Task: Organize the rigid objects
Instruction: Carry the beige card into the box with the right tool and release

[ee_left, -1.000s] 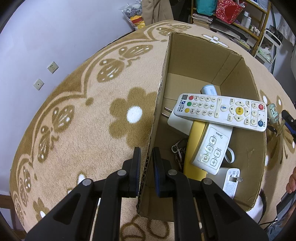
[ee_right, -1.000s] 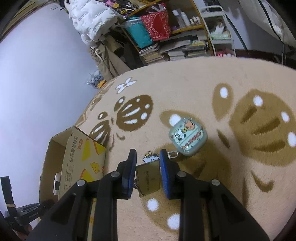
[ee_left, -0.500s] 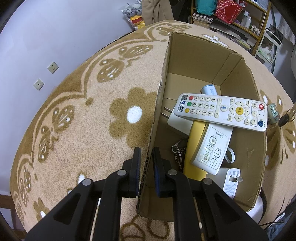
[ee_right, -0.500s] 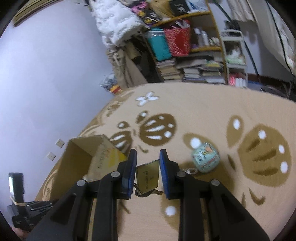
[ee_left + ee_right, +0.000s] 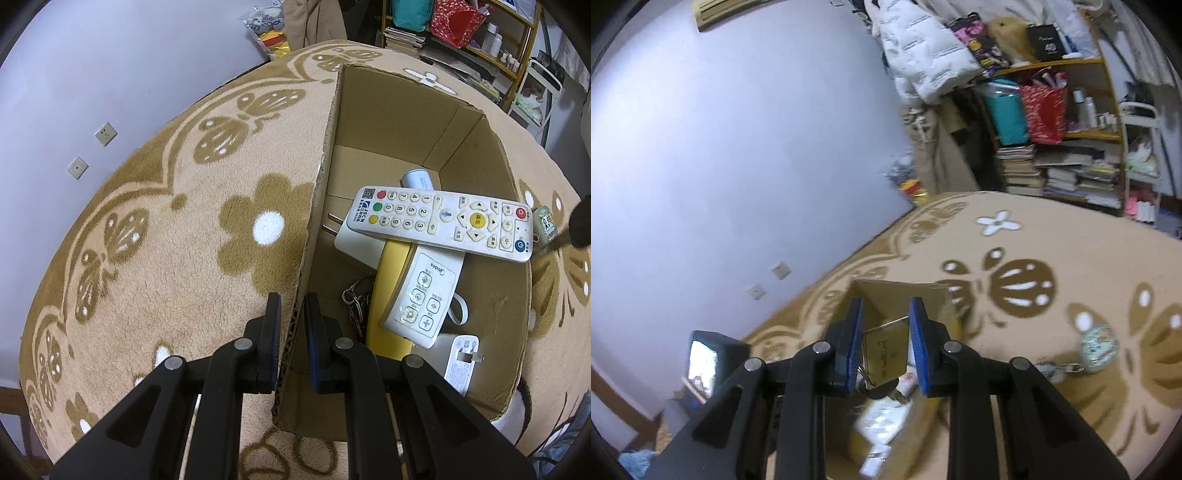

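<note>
My left gripper (image 5: 291,314) is shut on the near left wall of the open cardboard box (image 5: 321,192). Inside lie a long white remote (image 5: 439,221), a smaller white remote (image 5: 424,299), a yellow flat object (image 5: 388,295), a metal chain (image 5: 356,299), a white charger (image 5: 461,362) and a white tube (image 5: 417,179). My right gripper (image 5: 886,347) is shut on a brass padlock (image 5: 886,350) with keys hanging under it, held above the box (image 5: 897,295). A small teal tin (image 5: 1099,347) lies on the carpet to the right; it also shows in the left wrist view (image 5: 546,225).
The floor is a beige carpet (image 5: 166,240) with brown butterfly and flower patterns. A cluttered bookshelf (image 5: 1063,147) and hanging white jacket (image 5: 919,62) stand at the far side. A purple wall (image 5: 738,147) with sockets runs along the left.
My right gripper has lifted the padlock off the carpet, away from the teal tin, and carried it left over the box. My left gripper has kept its hold on the box wall.
</note>
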A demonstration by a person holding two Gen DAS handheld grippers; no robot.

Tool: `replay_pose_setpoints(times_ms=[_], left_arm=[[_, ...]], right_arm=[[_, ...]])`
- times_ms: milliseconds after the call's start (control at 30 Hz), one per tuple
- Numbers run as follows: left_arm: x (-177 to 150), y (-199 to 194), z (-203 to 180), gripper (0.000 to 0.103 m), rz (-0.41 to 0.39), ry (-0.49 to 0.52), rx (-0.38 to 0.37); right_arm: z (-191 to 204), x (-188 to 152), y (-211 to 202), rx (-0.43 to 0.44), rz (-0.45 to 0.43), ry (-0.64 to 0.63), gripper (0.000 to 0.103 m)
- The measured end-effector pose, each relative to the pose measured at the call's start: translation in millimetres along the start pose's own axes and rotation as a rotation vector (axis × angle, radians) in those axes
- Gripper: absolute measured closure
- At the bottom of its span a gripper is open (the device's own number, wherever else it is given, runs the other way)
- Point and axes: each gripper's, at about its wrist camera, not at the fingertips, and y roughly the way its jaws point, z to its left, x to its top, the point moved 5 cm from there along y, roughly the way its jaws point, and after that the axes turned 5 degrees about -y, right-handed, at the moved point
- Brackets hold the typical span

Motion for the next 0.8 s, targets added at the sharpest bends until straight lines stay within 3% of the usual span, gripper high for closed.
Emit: replay_pose_setpoints(times_ms=[167, 433, 800], left_arm=[[-0.5, 0.1, 0.7, 0.092, 0.0, 0.0, -0.002], [-0.3, 0.3, 1.5, 0.092, 0.0, -0.003, -0.006], [0.0, 0.3, 2.3, 0.092, 0.001, -0.01, -0.014]], right_arm=[[17.3, -1.5, 1.8, 0.034, 0.01, -0.024, 0.076], [24.4, -14.5, 23.5, -0.047, 0.097, -0.08, 0.076], [30.6, -42.7, 55.1, -0.088, 0.214, -0.13, 0.076]])
